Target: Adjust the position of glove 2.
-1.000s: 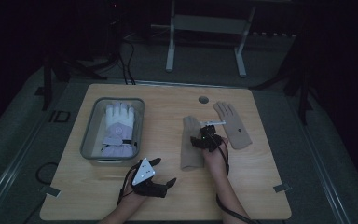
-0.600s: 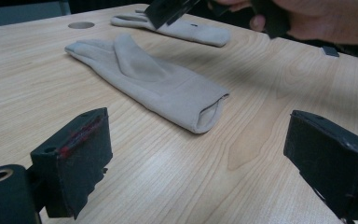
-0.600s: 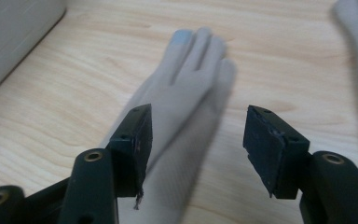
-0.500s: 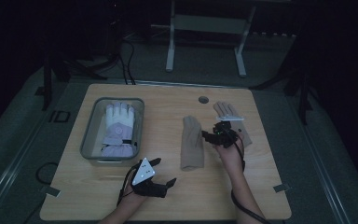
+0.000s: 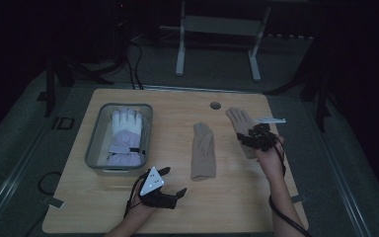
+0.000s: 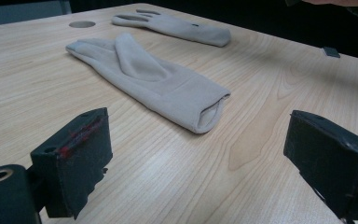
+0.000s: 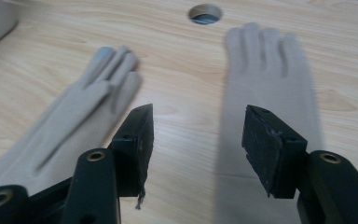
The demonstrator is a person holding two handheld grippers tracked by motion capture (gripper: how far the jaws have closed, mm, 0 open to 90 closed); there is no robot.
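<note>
— Right, where do I have the two tools?

— My right tool (image 5: 249,138) hangs over the far beige glove (image 5: 242,129), which lies flat on the worktop (image 5: 177,111) just beside the round cable hole (image 5: 215,105). In the right gripper view its jaws stand apart with nothing between them, the far beige glove (image 7: 265,93) below and ahead of them, fingers toward the cable hole (image 7: 205,13). My left tool (image 5: 170,185) sits low near the worktop's front edge, well short of the cable hole, jaws spread wide and empty.

— And the other glove?

— The near beige glove (image 5: 203,150) lies in the middle of the worktop, on the near side of the cable hole, fingers pointing toward it. In the left gripper view I see the near beige glove (image 6: 154,79) with its open cuff turned my way, and the far beige glove (image 6: 177,27) beyond it, close to the cable hole (image 6: 82,24). The two gloves lie apart, not touching.

— Anything else out there?

— A clear bin (image 5: 94,148) stands well left of the cable hole, with a pale lilac glove (image 5: 126,136) inside.

— Any writing to read?

— The lilac glove has a small dark tab, but I cannot read it. I see a tiny dark mark on the far beige glove in the left gripper view, also too small to read.
</note>
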